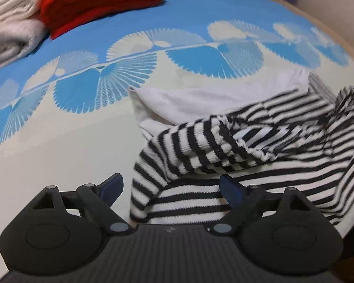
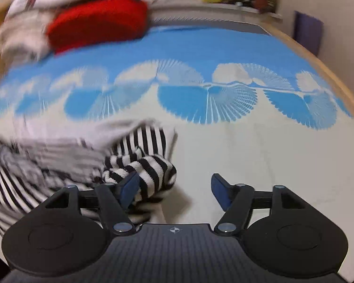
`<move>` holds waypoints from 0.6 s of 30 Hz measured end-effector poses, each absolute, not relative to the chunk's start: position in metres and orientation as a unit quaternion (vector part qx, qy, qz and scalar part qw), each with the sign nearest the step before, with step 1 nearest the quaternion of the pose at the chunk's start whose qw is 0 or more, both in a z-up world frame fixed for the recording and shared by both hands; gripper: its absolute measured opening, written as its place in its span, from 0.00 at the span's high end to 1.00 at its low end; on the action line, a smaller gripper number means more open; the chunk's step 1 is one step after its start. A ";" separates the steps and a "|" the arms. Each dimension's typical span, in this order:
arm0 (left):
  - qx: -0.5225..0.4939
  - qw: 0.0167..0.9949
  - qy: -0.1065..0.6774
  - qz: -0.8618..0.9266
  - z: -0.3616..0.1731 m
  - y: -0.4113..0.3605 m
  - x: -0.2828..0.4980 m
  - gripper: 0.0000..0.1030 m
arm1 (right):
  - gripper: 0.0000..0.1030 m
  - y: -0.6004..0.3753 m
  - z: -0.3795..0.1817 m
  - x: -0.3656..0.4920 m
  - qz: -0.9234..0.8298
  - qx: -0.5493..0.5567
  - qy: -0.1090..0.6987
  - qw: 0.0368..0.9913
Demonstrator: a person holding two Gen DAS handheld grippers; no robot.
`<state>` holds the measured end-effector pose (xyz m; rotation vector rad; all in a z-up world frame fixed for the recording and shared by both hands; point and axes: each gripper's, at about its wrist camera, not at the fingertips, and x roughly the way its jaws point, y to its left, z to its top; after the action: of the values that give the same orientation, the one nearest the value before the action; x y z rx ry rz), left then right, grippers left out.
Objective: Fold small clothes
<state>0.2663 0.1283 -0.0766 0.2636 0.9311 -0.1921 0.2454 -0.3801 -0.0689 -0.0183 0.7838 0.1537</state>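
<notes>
Looking along the left gripper (image 1: 171,188), its blue-tipped fingers (image 1: 112,186) stand spread wide with nothing pinched; the crumpled striped garment (image 1: 236,155) lies partly between them on the blue-and-white bedspread (image 1: 66,141), over a white cloth (image 1: 195,101). Far beyond the garment sit a red folded item (image 1: 101,0) and pale folded laundry (image 1: 11,30). From the right wrist (blurred at left), the right gripper (image 2: 175,186) also gapes, empty; the garment's bunched end (image 2: 151,172) touches its left finger (image 2: 129,186).

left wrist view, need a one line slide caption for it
Open left gripper hovers over a rumpled black-and-white striped garment on a blue-and-white patterned bedspread.
</notes>
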 end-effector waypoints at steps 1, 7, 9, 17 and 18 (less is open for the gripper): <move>0.139 0.883 0.439 -0.091 -0.080 0.123 0.269 0.11 | 0.32 -0.377 -0.073 0.245 0.076 -0.029 0.386 0.919; 0.135 0.911 0.382 -0.074 -0.080 0.112 0.290 0.17 | 0.32 -0.383 -0.075 0.254 0.073 -0.015 0.376 0.924; 0.120 0.918 0.367 -0.093 -0.075 0.111 0.297 0.53 | 0.32 -0.391 -0.069 0.259 0.067 0.021 0.359 0.930; -0.042 0.924 0.380 0.021 -0.067 0.172 0.331 0.96 | 0.32 -0.408 -0.062 0.273 0.049 0.109 0.316 0.941; -0.038 0.919 0.393 0.018 -0.070 0.171 0.333 0.96 | 0.32 -0.405 -0.064 0.275 0.056 0.107 0.320 0.940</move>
<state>0.3330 0.1714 -0.0699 -0.0774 0.8081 0.0365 0.2746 -0.4053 -0.0640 0.2177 0.6532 0.1142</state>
